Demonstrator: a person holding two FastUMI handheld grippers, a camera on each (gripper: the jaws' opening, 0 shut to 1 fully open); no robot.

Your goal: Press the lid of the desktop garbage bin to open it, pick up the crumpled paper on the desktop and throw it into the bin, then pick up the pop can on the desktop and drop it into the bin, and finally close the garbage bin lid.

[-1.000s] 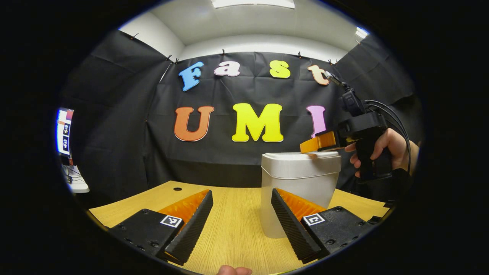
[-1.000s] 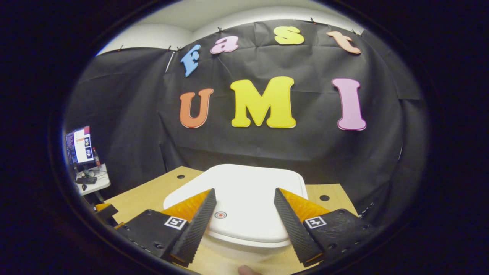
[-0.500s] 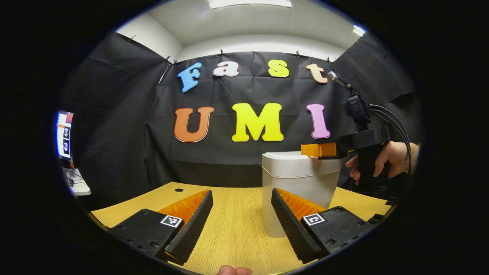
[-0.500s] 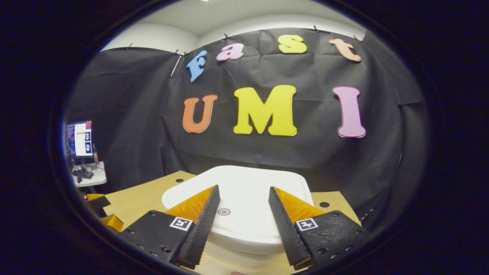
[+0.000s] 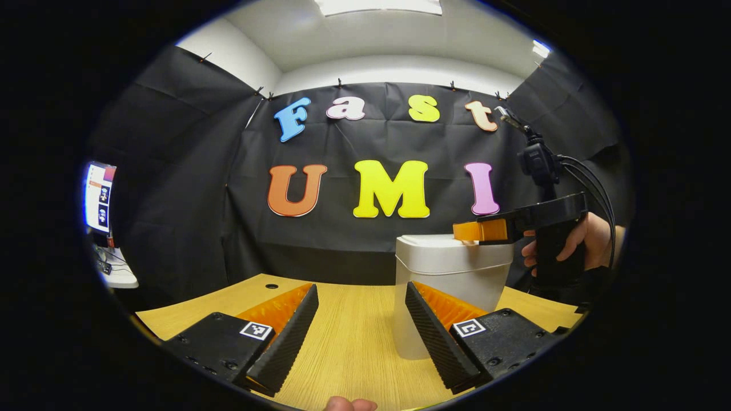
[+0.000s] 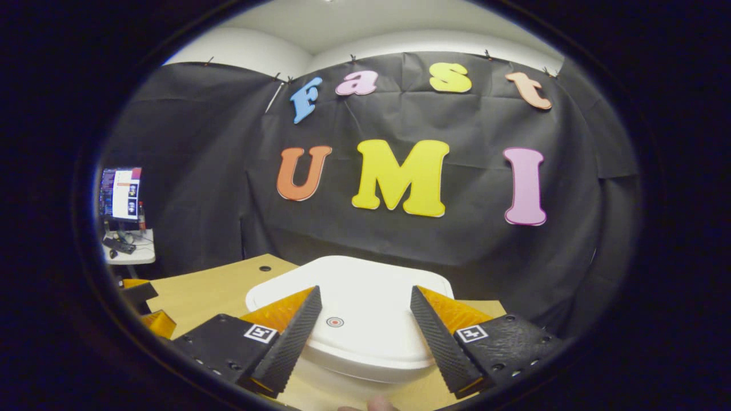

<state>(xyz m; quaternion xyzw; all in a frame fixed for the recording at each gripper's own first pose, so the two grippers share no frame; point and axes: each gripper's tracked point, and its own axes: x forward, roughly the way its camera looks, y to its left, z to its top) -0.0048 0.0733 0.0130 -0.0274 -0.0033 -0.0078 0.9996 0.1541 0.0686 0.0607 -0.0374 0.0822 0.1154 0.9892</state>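
The bin [image 5: 451, 285] stands toward the tabletop's [image 5: 348, 342] far right edge, lid [image 6: 365, 297] down. The right gripper [image 6: 361, 331] hovers over the lid's target mark, fingers wide, apparently placed for the opening press. The left gripper [image 5: 360, 328] waits low over the tabletop, fingers wide and empty.

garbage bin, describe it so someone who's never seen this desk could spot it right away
On the wooden desk before the black cloth wall stands the garbage bin, a pale upright tub. Its flat white lid is down and has a small red ring mark near the front, with the right gripper over it.
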